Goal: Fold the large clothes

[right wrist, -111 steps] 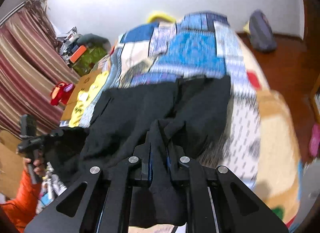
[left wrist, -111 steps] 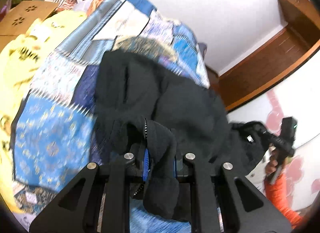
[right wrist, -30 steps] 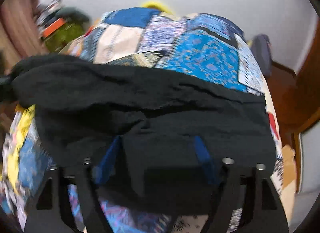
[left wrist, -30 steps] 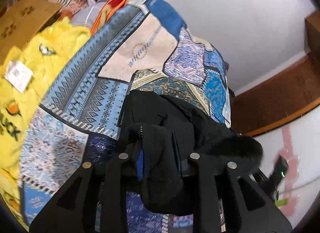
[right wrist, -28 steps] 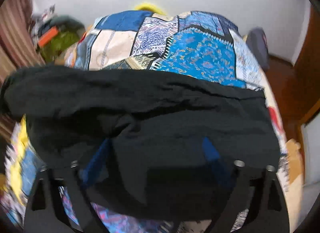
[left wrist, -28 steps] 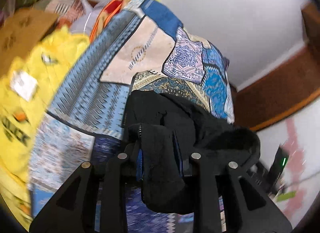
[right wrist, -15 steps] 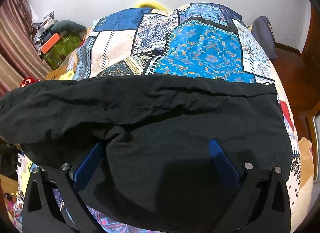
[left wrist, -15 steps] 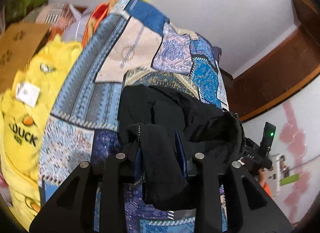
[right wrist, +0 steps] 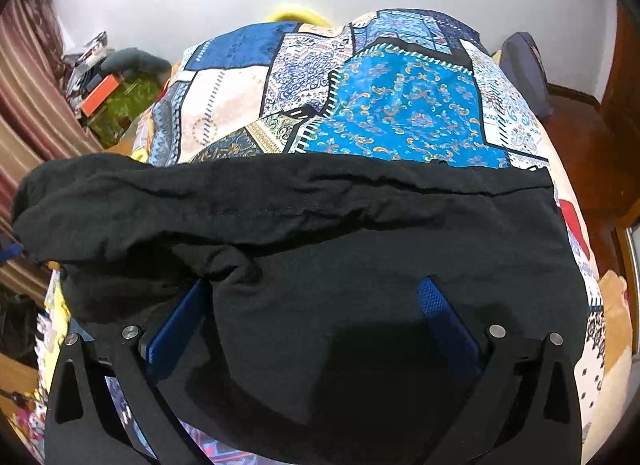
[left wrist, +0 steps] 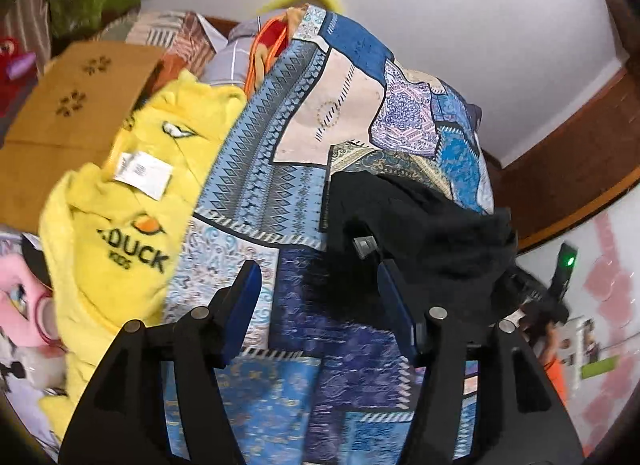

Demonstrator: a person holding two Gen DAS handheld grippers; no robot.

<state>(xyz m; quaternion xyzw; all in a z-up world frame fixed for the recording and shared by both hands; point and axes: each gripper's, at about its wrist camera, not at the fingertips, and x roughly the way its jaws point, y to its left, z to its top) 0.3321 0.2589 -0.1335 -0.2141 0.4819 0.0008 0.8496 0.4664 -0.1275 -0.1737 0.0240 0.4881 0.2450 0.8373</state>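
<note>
A large black garment (right wrist: 320, 225) lies folded across the patchwork bedspread (right wrist: 400, 113). It also shows in the left wrist view (left wrist: 420, 225), bunched to the right. My left gripper (left wrist: 320, 285) is open and empty, its blue-padded fingers (left wrist: 244, 301) apart over the bedspread (left wrist: 280, 185) just left of the garment. My right gripper (right wrist: 316, 297) is open, its fingers (right wrist: 440, 305) spread wide, with the garment's near edge draped over the space between them.
A yellow duck-print garment (left wrist: 132, 225) lies at the bed's left side beside a cardboard box (left wrist: 72, 105). Clutter and a striped curtain (right wrist: 24, 85) stand at the left. Wooden floor (right wrist: 580, 125) lies to the right. A person's hand holding the other gripper (left wrist: 552, 297) shows far right.
My left gripper has opened and let go of the black garment, which now lies on the bed. My right gripper stays open over the cloth.
</note>
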